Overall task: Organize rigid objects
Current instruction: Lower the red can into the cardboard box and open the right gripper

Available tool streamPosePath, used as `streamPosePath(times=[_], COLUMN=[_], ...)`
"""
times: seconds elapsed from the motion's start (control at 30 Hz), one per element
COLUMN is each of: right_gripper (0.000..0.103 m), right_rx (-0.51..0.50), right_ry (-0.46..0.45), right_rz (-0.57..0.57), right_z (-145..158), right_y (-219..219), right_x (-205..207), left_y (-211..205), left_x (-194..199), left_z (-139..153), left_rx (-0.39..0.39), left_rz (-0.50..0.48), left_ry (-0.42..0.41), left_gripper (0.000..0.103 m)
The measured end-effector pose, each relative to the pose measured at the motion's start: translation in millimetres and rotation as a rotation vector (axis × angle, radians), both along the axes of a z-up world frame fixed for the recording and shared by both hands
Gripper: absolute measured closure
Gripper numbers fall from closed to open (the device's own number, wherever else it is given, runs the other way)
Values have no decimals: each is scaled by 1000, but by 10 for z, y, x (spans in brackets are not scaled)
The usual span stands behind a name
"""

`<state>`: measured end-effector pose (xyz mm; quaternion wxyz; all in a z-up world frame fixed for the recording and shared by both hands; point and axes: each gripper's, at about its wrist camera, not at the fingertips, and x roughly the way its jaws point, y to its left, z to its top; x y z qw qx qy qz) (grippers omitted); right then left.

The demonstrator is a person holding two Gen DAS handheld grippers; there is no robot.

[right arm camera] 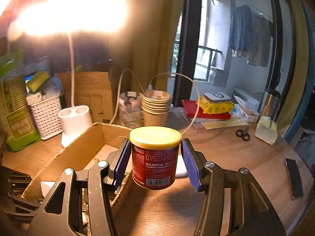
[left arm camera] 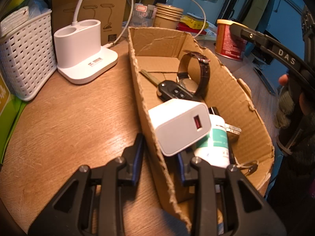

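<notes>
left gripper (left arm camera: 160, 153): angled steeply down, jaws nearly closed, pinching a box wall between the blue pads | right gripper (right arm camera: 155, 162): tilted gently down, jaws half apart, pads clamped on a can, raised off the desk

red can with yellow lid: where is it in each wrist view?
Left wrist view: red can at upper right, past the cardboard box, held by the right hand-held gripper.
Right wrist view: can at centre, clamped between the blue pads.
Shared landmark: stack of paper cups.
</notes>
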<state>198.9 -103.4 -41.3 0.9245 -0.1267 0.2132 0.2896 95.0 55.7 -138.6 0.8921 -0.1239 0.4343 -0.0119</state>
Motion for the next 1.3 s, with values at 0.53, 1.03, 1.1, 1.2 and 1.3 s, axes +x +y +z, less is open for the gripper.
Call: streamPosePath(times=[0.53,1.03,1.1,1.2,1.3], right_gripper=[48,48,49,53,54], right_rx=[0,-21,-27,-38,-54], right_ry=[-2,-3,-3,-1,9], right_rz=[106,222,230,240,243], right_z=[3,-13,-14,-18,-39], right_y=[325,700,736,785,828], right_x=[-197,-312,-309,-304,-279], left_y=[0,0,-1,0,2], left_x=[0,0,-1,-1,-1], left_z=[-1,-1,-1,-1,-3], left_rx=[0,0,0,0,0], left_rz=[0,0,0,0,0], left_ry=[0,0,0,0,1], left_gripper=[72,72,72,72,72])
